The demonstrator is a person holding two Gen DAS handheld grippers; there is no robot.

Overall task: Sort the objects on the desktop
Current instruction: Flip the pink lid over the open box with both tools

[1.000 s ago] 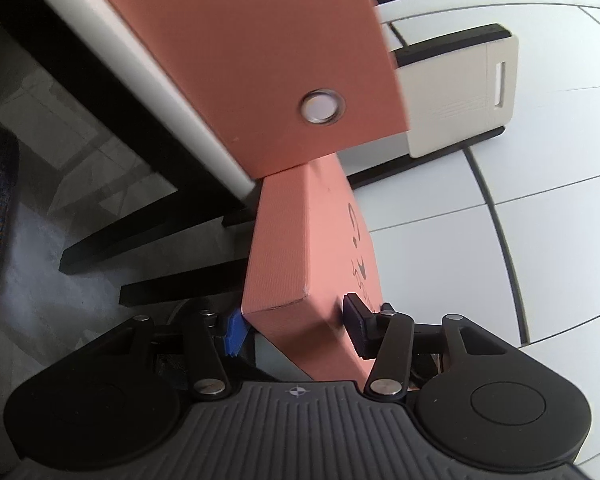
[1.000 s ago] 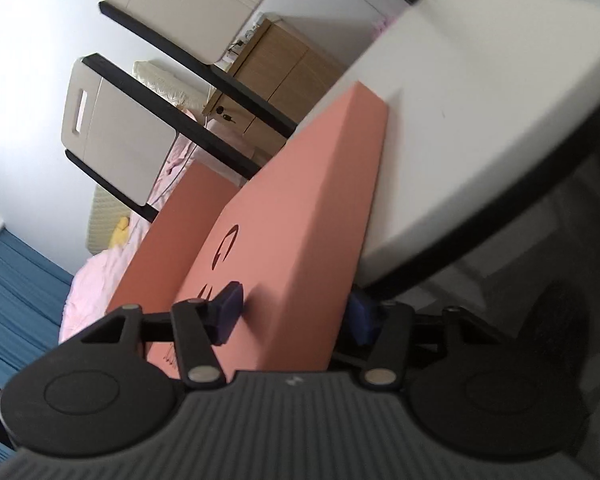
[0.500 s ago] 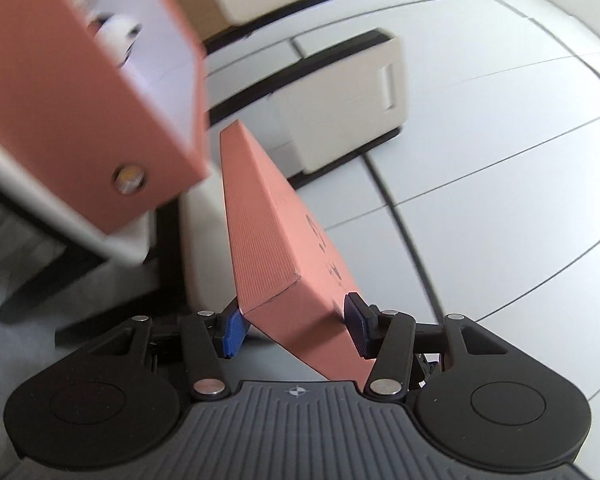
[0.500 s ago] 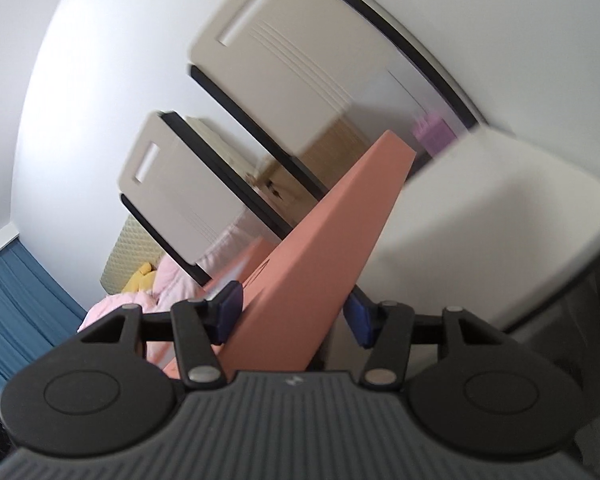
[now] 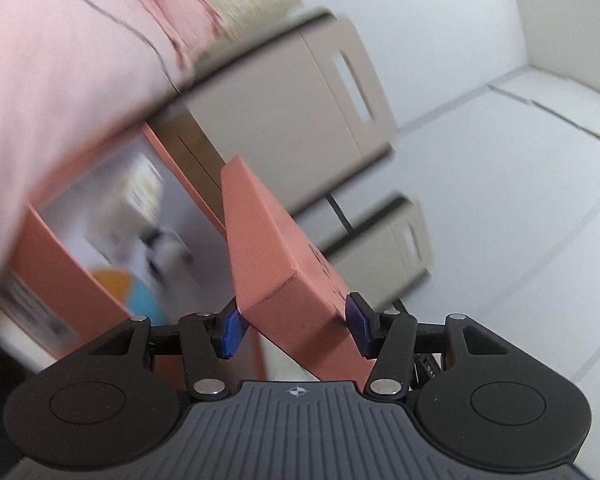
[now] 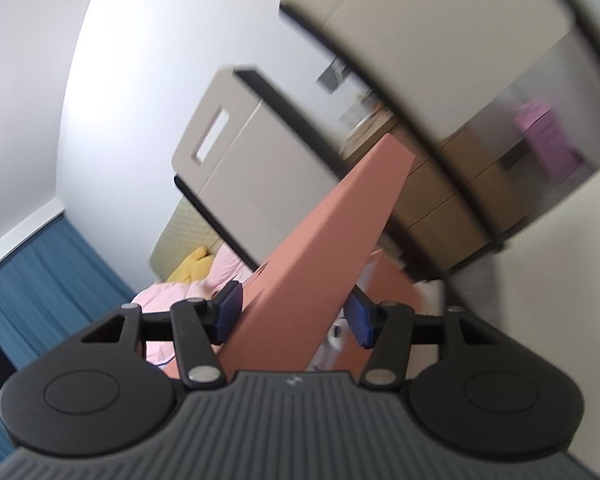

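Observation:
My left gripper (image 5: 296, 328) is shut on a salmon-coloured box lid (image 5: 276, 256), held up and tilted. My right gripper (image 6: 296, 316) is shut on the same lid (image 6: 324, 256) at its other edge. Below and left of the lid in the left wrist view lies the open salmon box base (image 5: 60, 264) with blurred contents inside. A part of that base (image 6: 388, 284) shows behind the lid in the right wrist view.
Two beige chair backs (image 5: 300, 104) with handle slots stand beyond the lid. Pink bedding (image 5: 60, 60) fills the upper left. A white table edge (image 6: 540, 80) crosses the right wrist view, with a wooden cabinet (image 6: 452, 196) and blue curtains (image 6: 40, 280) behind.
Both grippers have swung the lid upward and rotated it; the box base now shows its open inside. The view has turned from floor and table toward chairs, wall and bed.

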